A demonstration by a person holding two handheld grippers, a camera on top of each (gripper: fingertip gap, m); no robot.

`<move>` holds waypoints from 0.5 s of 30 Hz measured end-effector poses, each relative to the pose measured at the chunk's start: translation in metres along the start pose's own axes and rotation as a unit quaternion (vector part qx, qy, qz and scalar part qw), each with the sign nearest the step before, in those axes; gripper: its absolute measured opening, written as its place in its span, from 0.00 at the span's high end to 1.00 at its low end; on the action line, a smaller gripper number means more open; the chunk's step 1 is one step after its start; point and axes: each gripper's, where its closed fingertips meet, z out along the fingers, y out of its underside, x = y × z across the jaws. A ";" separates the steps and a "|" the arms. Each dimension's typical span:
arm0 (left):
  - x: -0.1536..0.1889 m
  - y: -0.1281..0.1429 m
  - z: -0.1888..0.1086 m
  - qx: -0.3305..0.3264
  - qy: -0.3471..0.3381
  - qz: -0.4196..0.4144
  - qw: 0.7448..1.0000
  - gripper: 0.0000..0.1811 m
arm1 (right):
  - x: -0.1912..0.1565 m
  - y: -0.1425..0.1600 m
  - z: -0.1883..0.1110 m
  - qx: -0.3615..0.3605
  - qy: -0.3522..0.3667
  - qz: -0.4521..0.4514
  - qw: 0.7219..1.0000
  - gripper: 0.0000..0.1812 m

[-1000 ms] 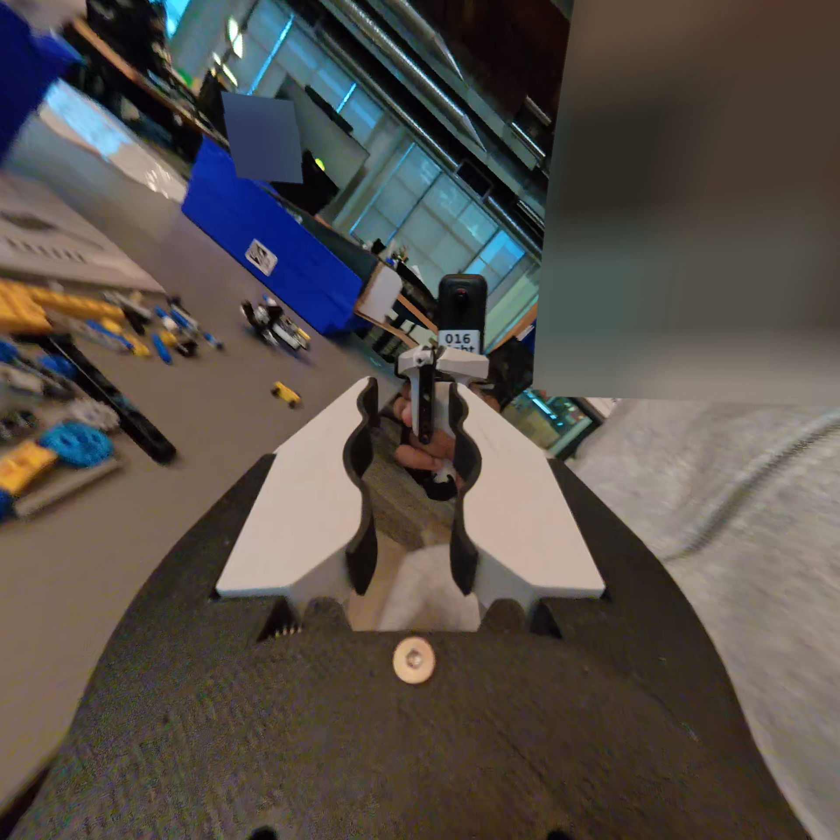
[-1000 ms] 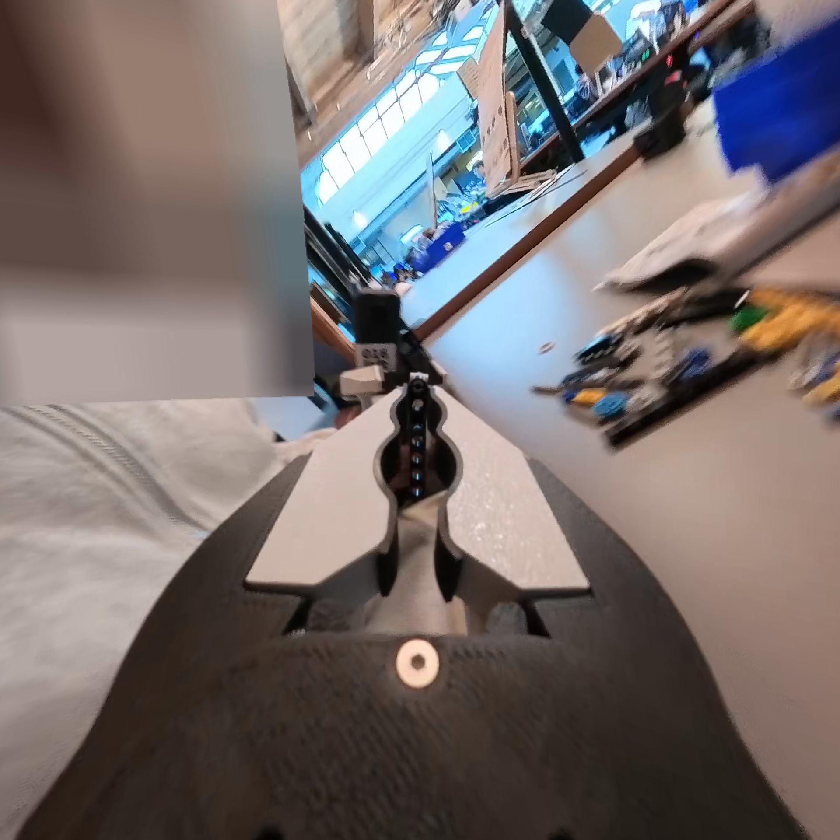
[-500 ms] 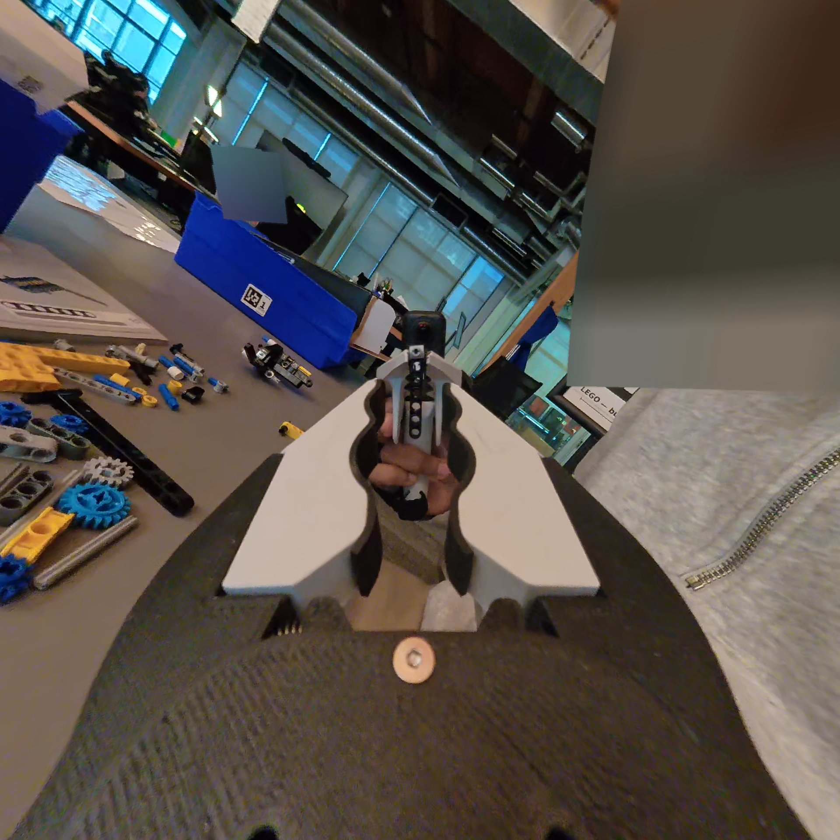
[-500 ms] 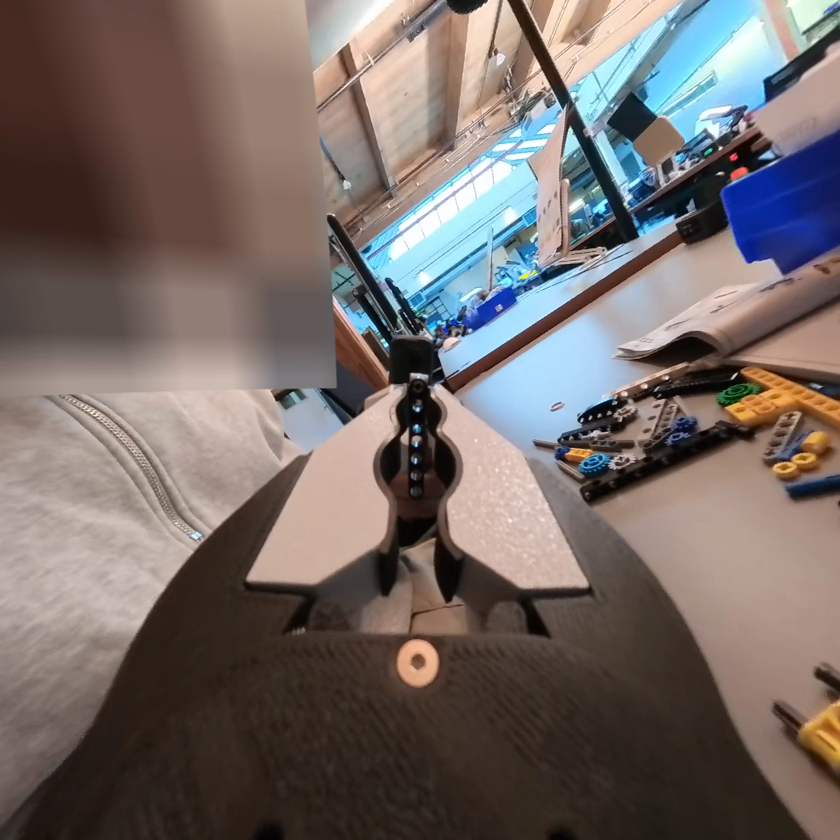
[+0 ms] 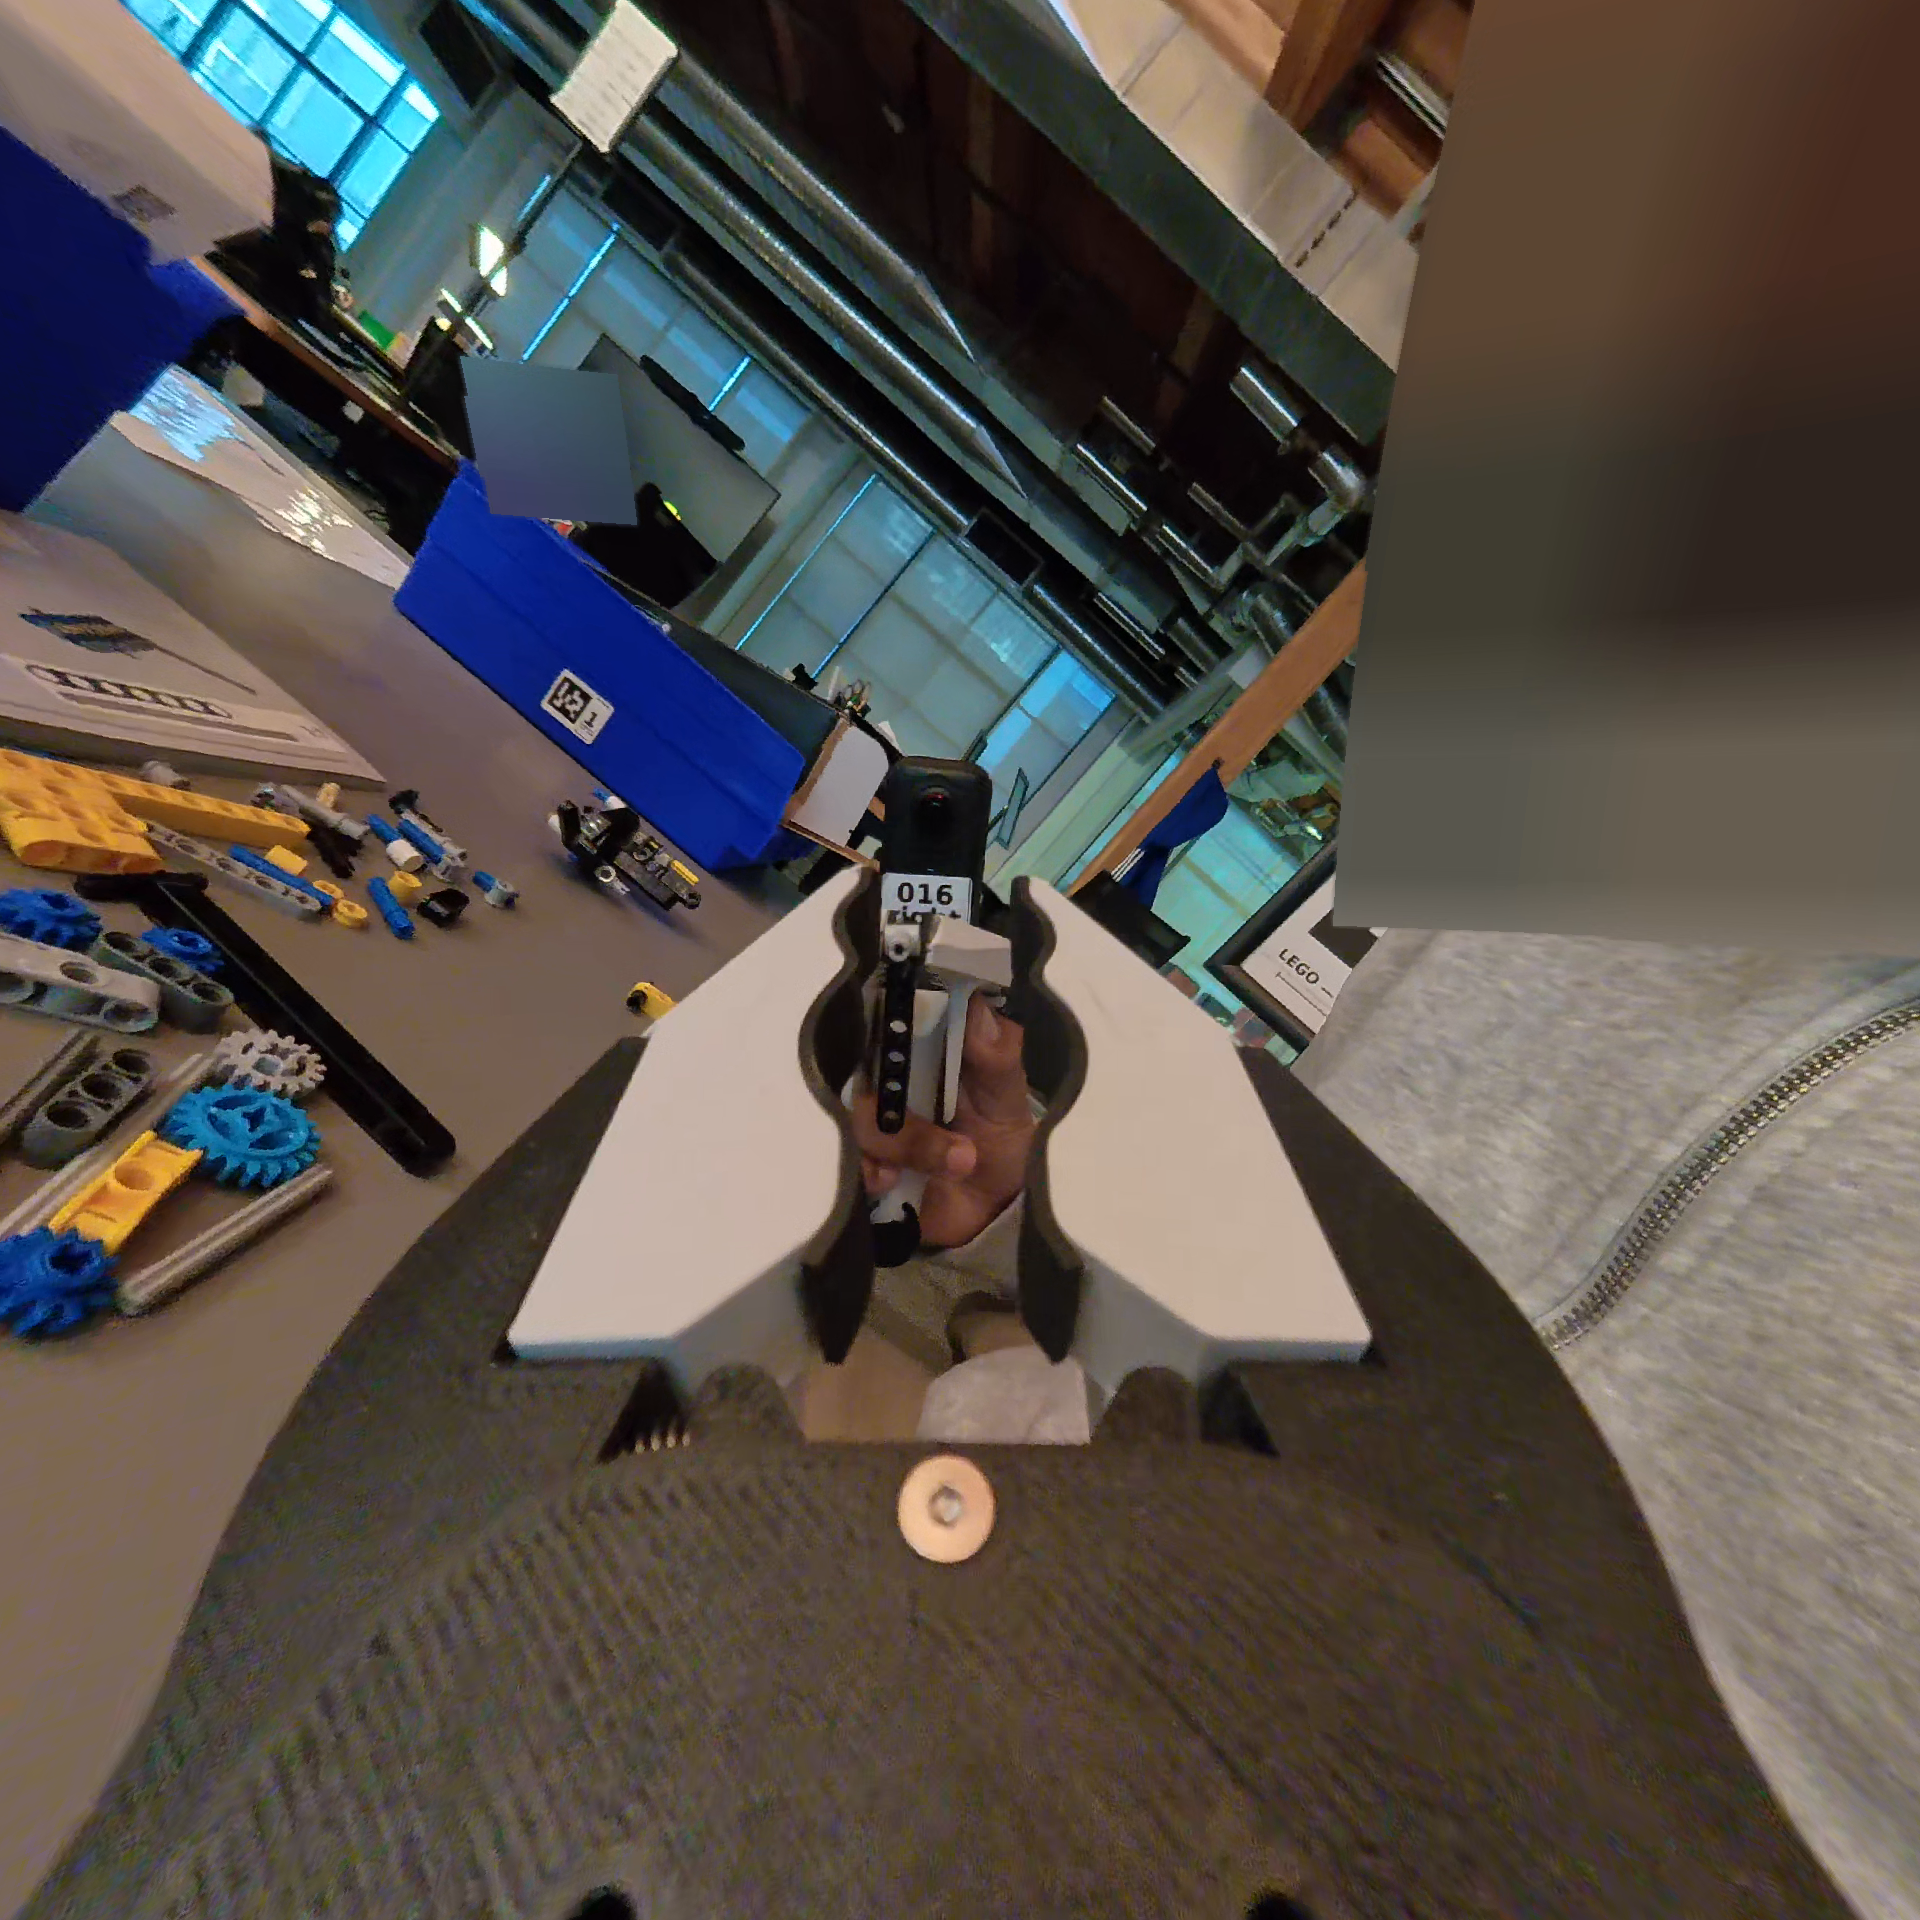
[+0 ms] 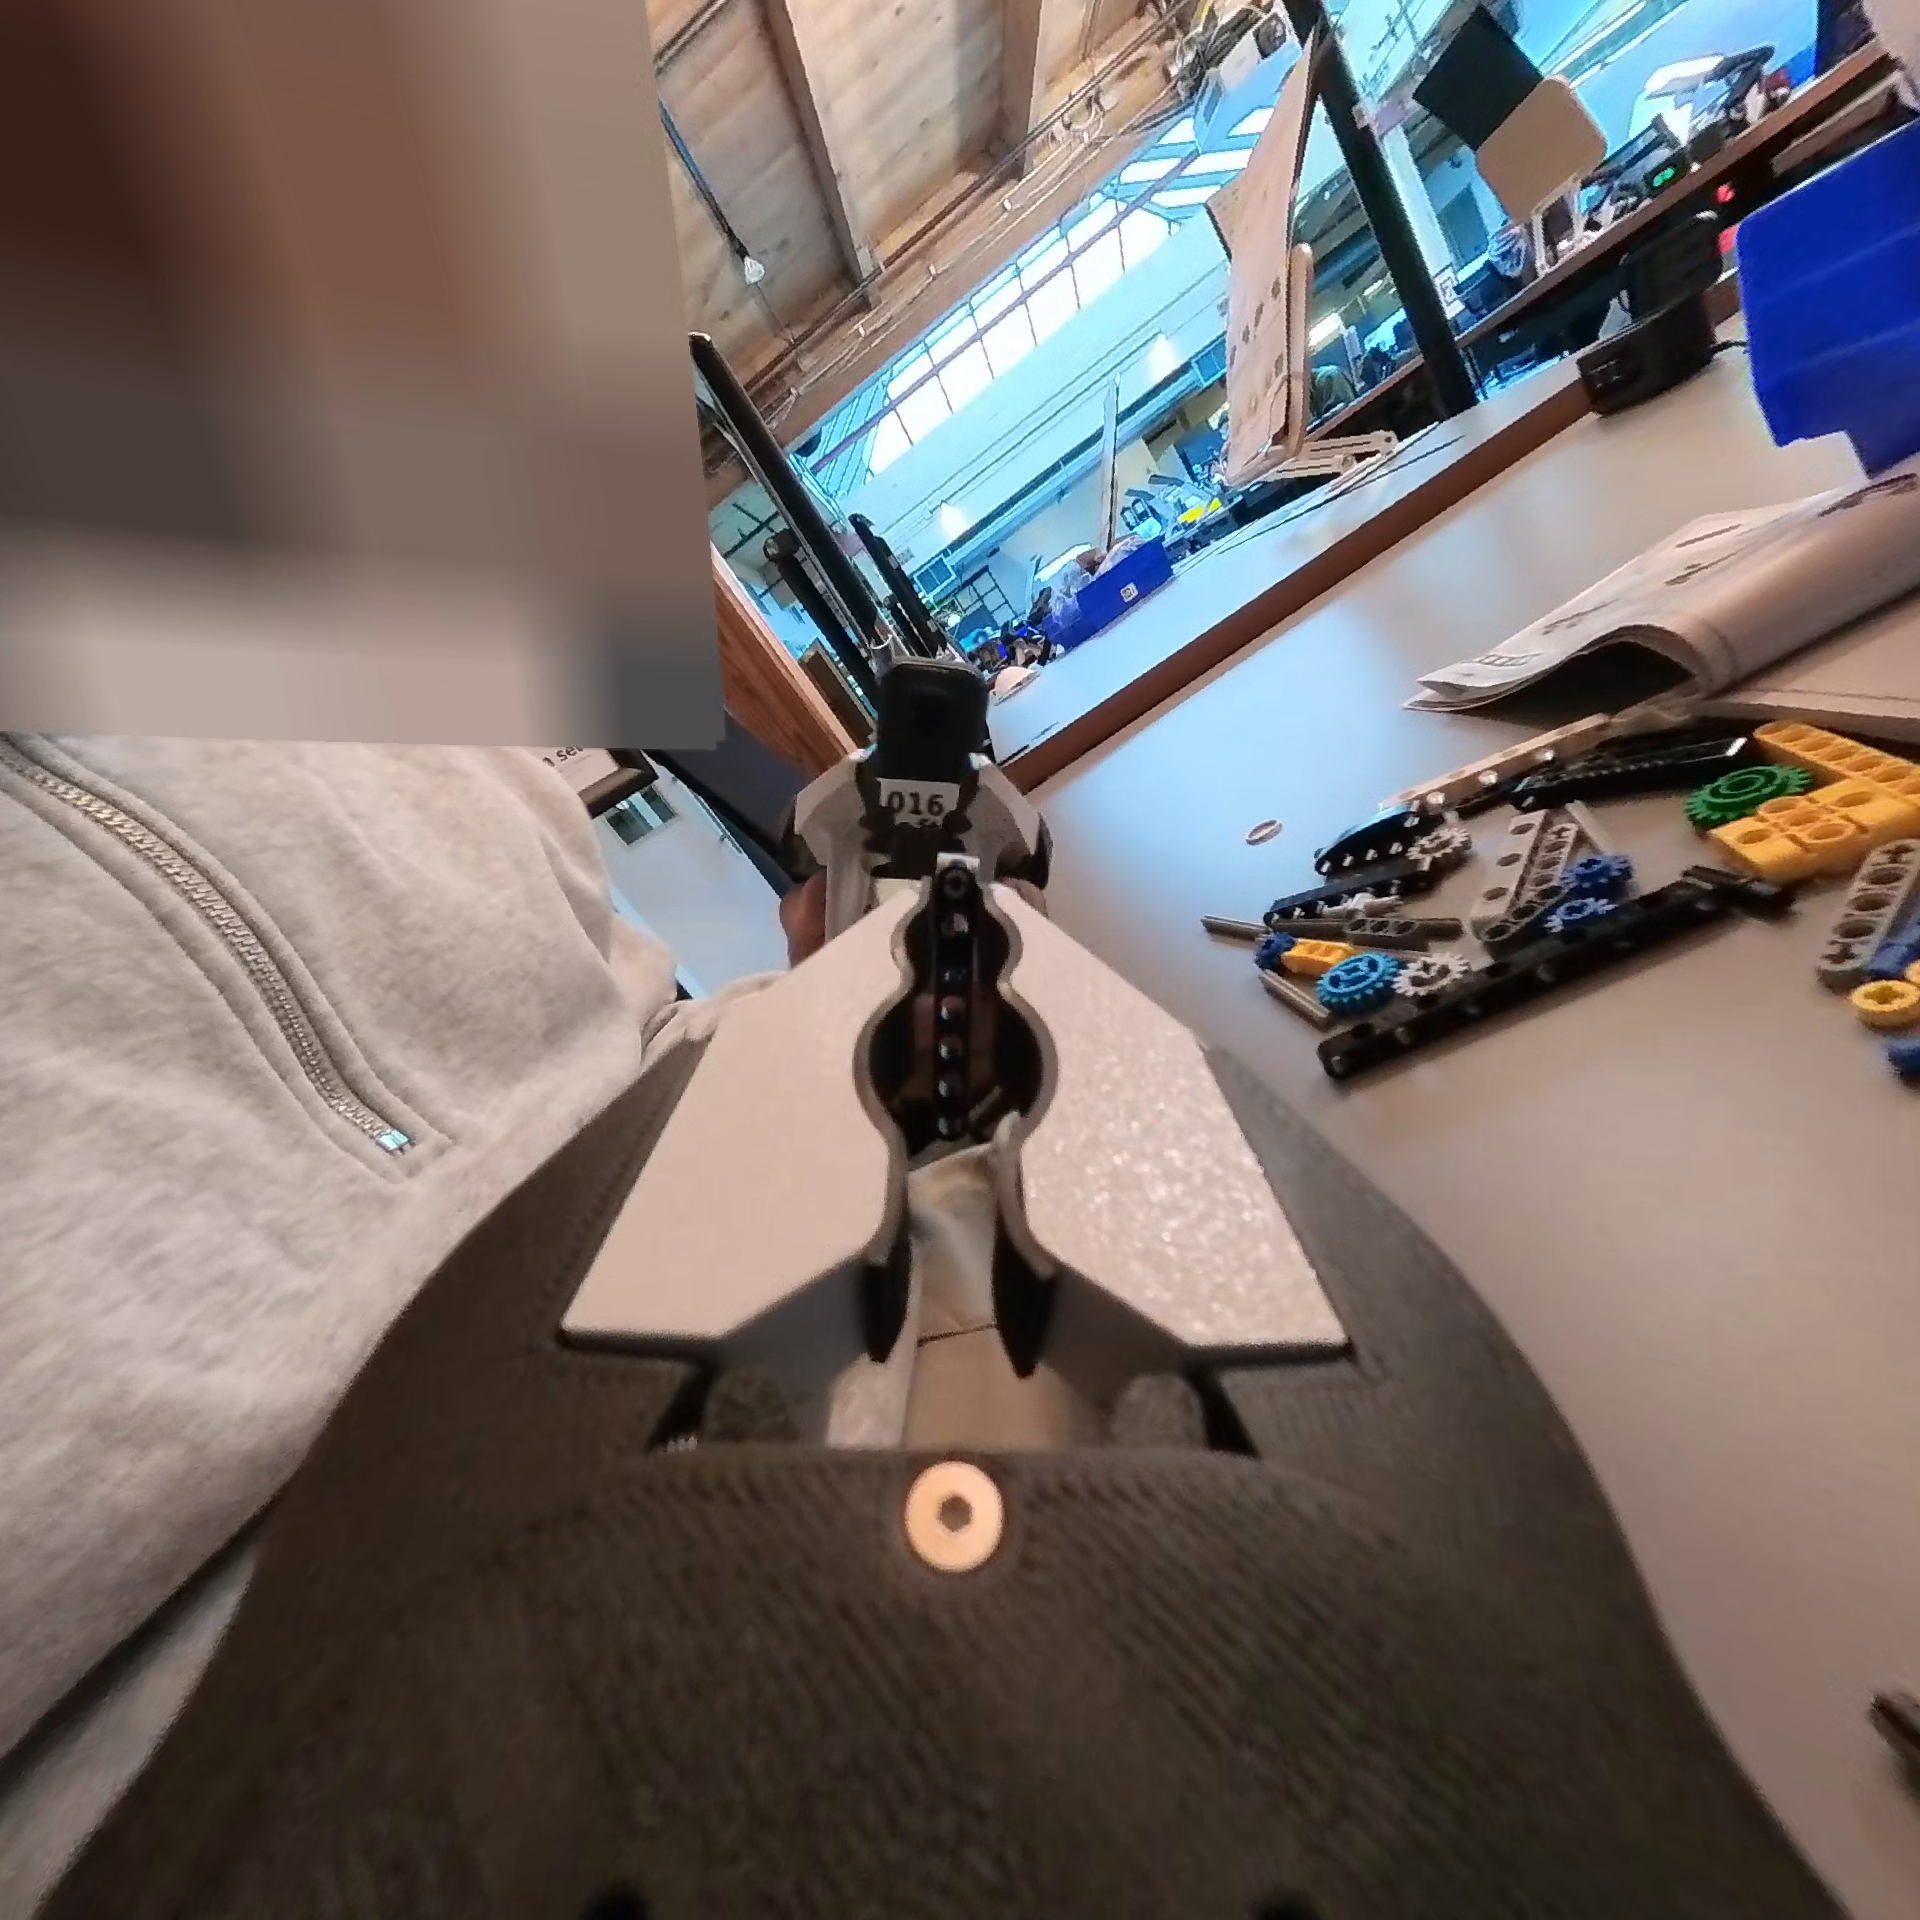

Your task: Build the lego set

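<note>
Thin black holed plastic lego beam (image 6: 951,997) upright, clamped in right gripper (image 6: 951,935); left gripper (image 5: 940,925) apart, empty; loose blue gears (image 5: 241,1132) on grey desk (image 5: 499,997).

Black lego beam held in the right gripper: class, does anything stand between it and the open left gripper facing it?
Nothing visible does. The black lego beam sits clamped in the right gripper, and the left gripper, open, faces it across open air above the table.

Your matt grey table (image 5: 499,997) is smooth. On it, beside the glossy paper instruction booklet (image 6: 1704,613), lie shiny plastic pieces: a black holed beam (image 5: 301,1029) and a blue toothed gear (image 5: 241,1135). Your grey fleece cloth jacket (image 6: 208,1039) carries a metal zip (image 6: 260,977).
</note>
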 end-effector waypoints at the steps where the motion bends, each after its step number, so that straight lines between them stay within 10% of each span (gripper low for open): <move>1: -0.001 0.001 0.000 0.000 0.001 -0.005 1.000 0.87 | 0.001 0.000 0.000 0.002 0.000 0.004 1.000 0.98; 15: -0.009 0.009 0.004 -0.011 0.000 -0.030 0.999 0.87 | 0.006 -0.001 -0.002 0.010 0.000 0.026 1.000 0.98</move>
